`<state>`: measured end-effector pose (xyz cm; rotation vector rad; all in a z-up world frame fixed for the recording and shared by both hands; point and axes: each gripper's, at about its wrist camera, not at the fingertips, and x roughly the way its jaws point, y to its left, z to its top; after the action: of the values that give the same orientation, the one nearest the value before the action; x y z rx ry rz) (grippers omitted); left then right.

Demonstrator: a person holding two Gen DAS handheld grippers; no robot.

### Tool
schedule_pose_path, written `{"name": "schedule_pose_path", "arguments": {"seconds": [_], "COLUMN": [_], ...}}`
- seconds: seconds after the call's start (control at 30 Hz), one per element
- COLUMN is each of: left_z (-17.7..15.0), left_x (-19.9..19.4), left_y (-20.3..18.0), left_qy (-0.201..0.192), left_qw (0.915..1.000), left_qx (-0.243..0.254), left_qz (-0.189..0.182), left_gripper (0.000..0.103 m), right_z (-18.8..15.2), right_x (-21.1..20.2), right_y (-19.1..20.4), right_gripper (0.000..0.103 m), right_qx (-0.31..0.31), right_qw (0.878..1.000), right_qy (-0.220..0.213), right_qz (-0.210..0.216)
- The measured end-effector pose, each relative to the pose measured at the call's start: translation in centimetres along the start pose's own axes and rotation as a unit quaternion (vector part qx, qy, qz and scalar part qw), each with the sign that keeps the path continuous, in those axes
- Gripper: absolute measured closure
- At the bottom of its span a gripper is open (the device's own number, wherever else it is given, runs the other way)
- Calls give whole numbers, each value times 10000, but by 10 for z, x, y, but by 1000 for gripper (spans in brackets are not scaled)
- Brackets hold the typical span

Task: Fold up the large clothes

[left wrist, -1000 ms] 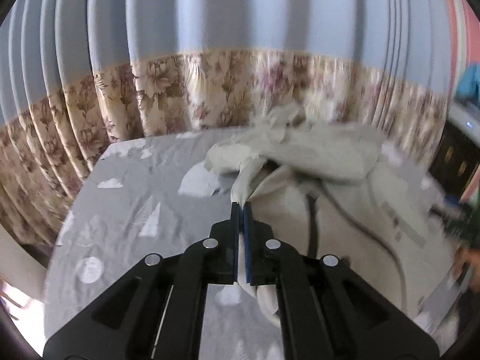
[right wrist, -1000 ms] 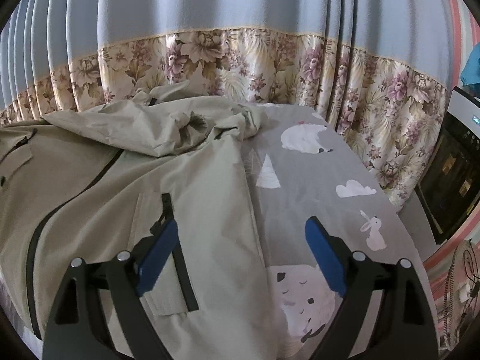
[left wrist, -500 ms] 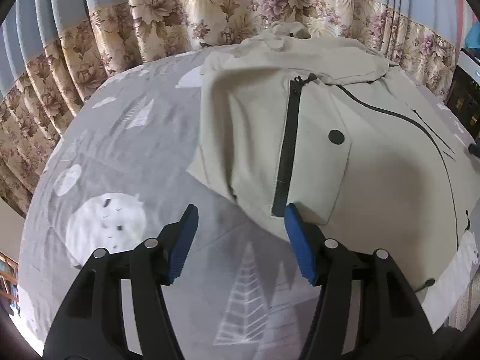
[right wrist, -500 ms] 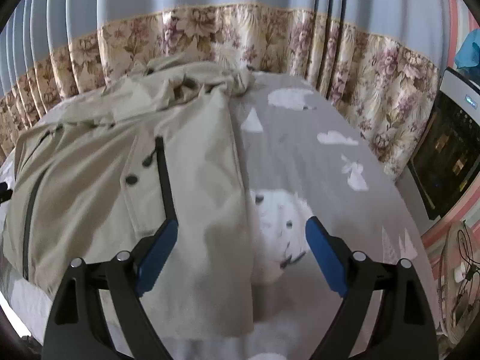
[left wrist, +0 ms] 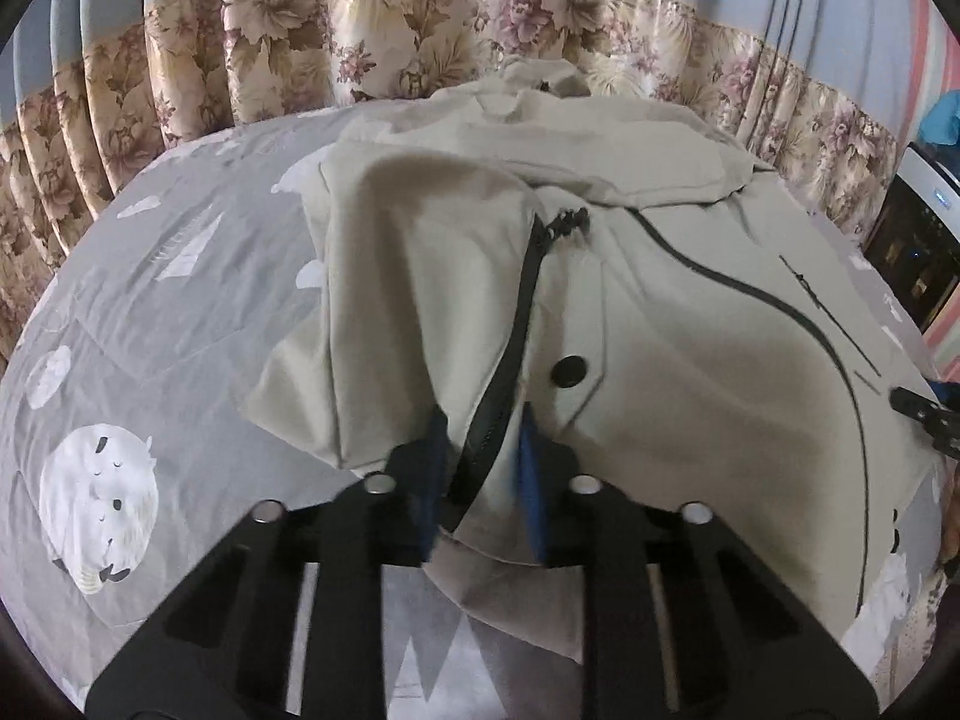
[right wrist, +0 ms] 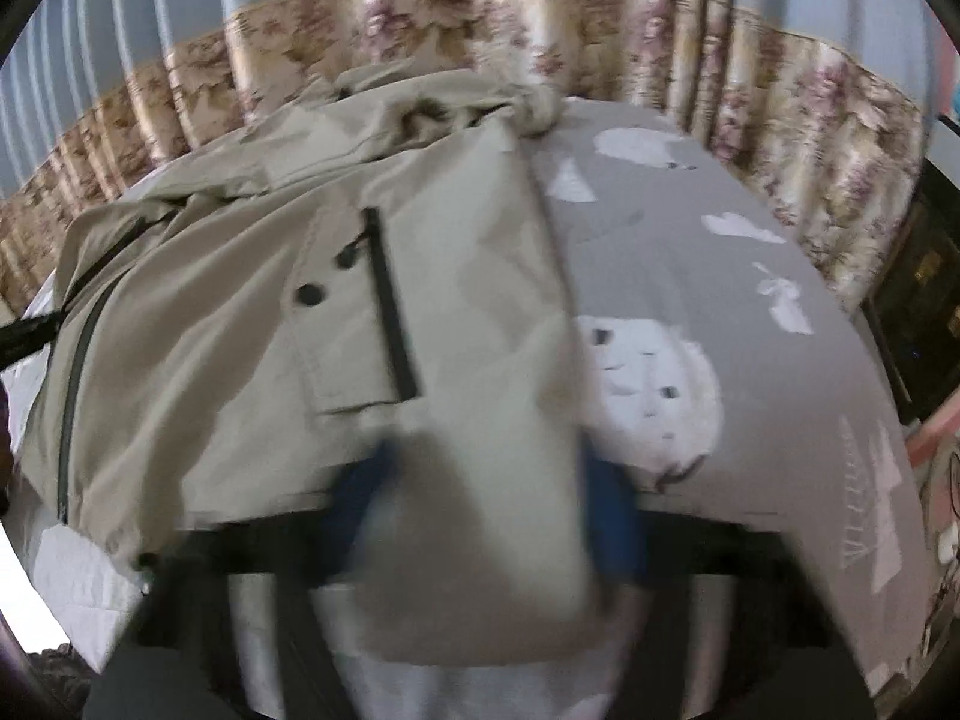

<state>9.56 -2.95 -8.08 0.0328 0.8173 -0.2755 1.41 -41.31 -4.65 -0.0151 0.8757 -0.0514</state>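
Observation:
A large beige jacket [left wrist: 690, 312] with black zips and snaps lies spread on a grey bed sheet [left wrist: 150, 330]. My left gripper [left wrist: 480, 468] is low over its near hem, jaws open with a zipped pocket edge between the blue pads. The jacket also shows in the right wrist view [right wrist: 252, 330]. My right gripper [right wrist: 486, 516] is blurred, jaws open, with the jacket's right hem edge between its blue fingers [right wrist: 612, 522].
The sheet has white animal and tree prints [left wrist: 99, 492]. Floral and blue curtains [left wrist: 420, 18] run along the far side. A dark appliance [left wrist: 918, 258] stands at the right. The bed's near edge is just below both grippers.
The left gripper let go of the jacket a second ago, opened, and has since dropped onto the near hem, jaws narrowing. The right gripper has moved down and forward over the right hem.

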Motion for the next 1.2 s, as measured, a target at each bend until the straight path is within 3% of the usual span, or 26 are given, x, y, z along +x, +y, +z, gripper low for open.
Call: {"name": "schedule_pose_path", "arguments": {"seconds": [0.07,0.33,0.43,0.47,0.5,0.57,0.6,0.67,0.83,0.93,1.1,1.2], "left_z": [2,36,49,53,58,62,62,58,19,-21,-65,-71], "left_x": [-8,-93,-114,-123,-136,-152,-156,-150,-105,-84,-54,-49], "left_y": [-1,-7,-17,-17,-16,-14,-10,-3,26,45,60,64], "left_qy": [-72,-727,-768,-878,-1057,-1284,-1335,-1209,-321,193,653,555], "left_qw": [10000,9969,9957,9951,9934,9899,9884,9892,9930,9956,9950,9961], "left_qx": [14,302,508,451,437,518,552,557,481,235,-72,-315], "left_qz": [4,-42,-83,-51,62,288,472,617,1026,889,747,610], "left_gripper": [90,90,80,73,48,9,9,9,9,10,10,13], "right_z": [4,35,49,52,56,57,58,55,42,22,-7,-13], "right_x": [-5,-68,-92,-97,-101,-104,-104,-101,-80,-62,-22,-11], "right_y": [8,19,22,21,20,15,11,4,-11,-25,-45,-39], "right_gripper": [96,98,98,98,94,89,73,52,52,50,49,51], "right_qx": [-180,-324,-359,-363,-359,-258,-199,-58,97,247,599,478], "right_qw": [9997,9932,9882,9873,9872,9870,9870,9874,9927,9965,9981,9988], "right_qy": [-106,-1088,-1467,-1529,-1543,-1582,-1590,-1580,-1204,-795,-71,74], "right_qz": [-98,242,233,226,204,135,118,87,-72,-122,-96,-57]}}
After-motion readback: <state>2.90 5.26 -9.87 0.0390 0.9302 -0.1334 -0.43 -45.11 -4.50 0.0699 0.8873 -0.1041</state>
